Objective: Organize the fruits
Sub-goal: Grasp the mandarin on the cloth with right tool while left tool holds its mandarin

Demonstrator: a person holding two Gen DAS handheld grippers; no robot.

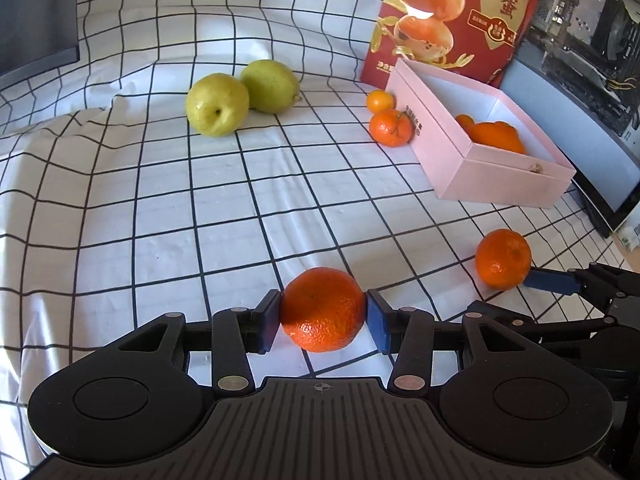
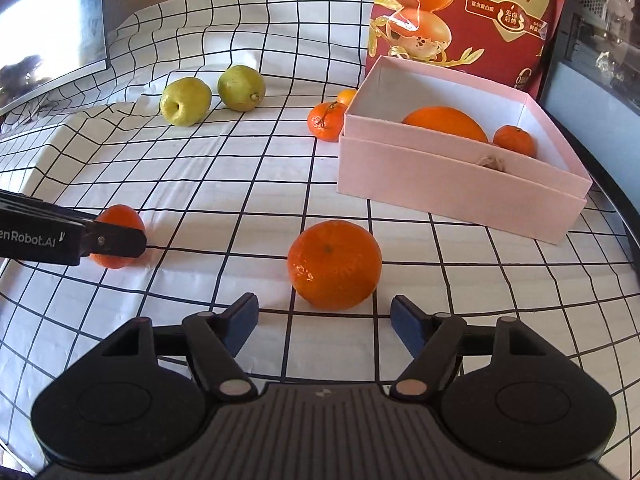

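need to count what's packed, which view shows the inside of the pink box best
The right wrist view: the pink box shows its floor, a big orange and a small mandarin. In the left wrist view its near wall hides most of both.

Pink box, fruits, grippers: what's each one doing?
Pink box: open, two oranges inside.
Left gripper: shut on an orange.
Right gripper: open, nothing between its pads.
Loose orange: on cloth, ahead of it.
Two pears: side by side on cloth.
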